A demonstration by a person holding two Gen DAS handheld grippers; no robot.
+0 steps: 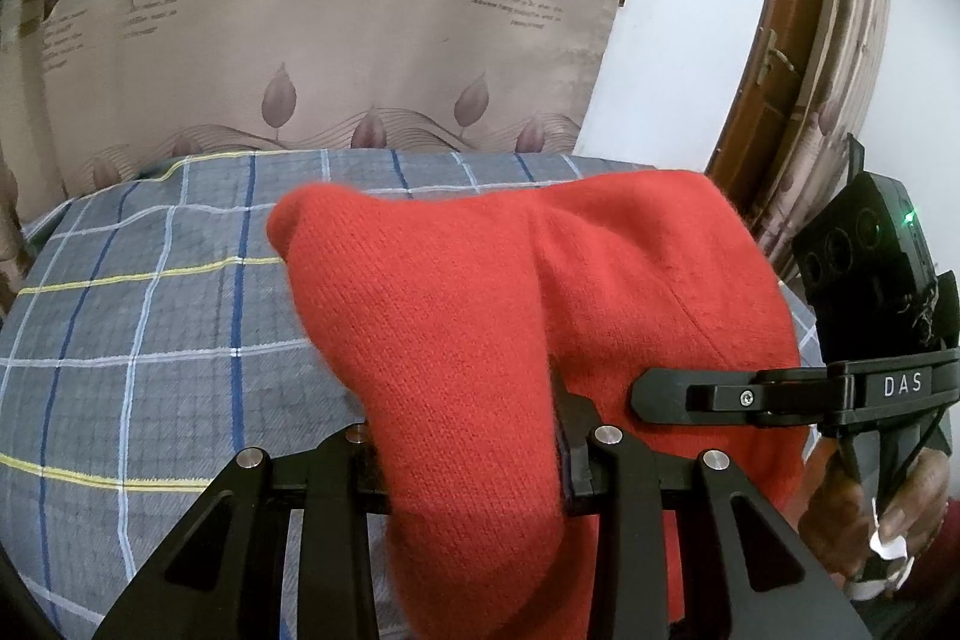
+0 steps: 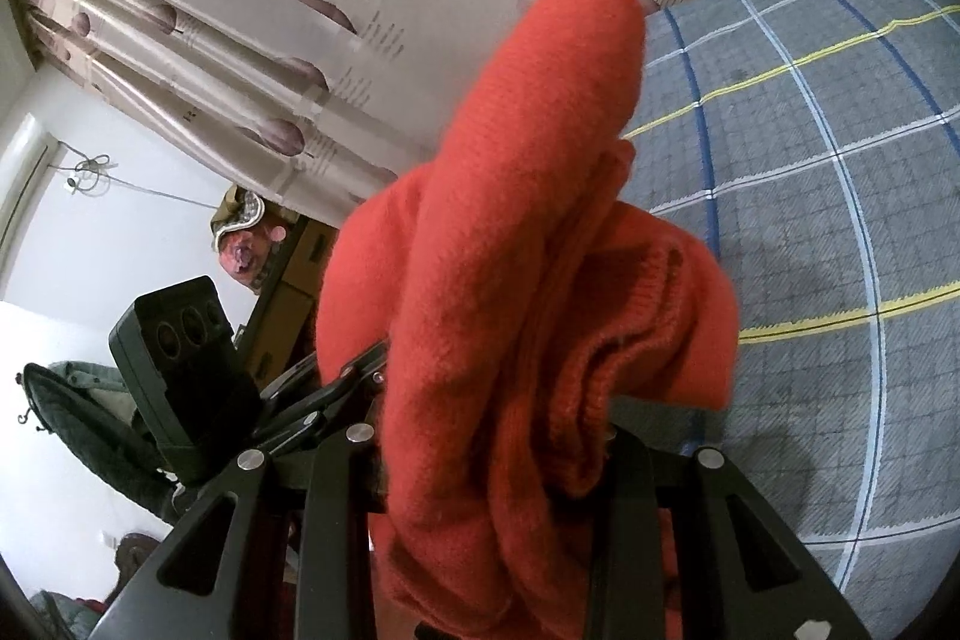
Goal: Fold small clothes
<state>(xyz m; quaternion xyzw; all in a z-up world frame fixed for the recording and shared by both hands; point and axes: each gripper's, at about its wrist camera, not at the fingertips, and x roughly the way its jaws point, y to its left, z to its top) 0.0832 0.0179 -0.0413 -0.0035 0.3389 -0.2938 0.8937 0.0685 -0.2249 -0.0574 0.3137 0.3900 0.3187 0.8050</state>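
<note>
A red knitted garment (image 1: 480, 316) hangs lifted over a bed with a grey plaid sheet (image 1: 138, 316). My left gripper (image 1: 474, 454) is shut on a fold of it, which drapes over and hides the fingertips. My right gripper (image 1: 648, 394) enters from the right in the left wrist view and pinches the garment's right edge. In the right wrist view my right gripper (image 2: 492, 448) is shut on bunched red knit (image 2: 516, 244) that stands up in front of the camera. My left gripper (image 2: 336, 388) shows at the left, also gripping the garment.
A beige curtain (image 1: 336, 40) with leaf print hangs behind the bed. A wooden door frame (image 1: 774, 58) and white wall are at the right. In the right wrist view, boxes and clutter (image 2: 264, 256) stand at the left beyond the plaid sheet (image 2: 840, 196).
</note>
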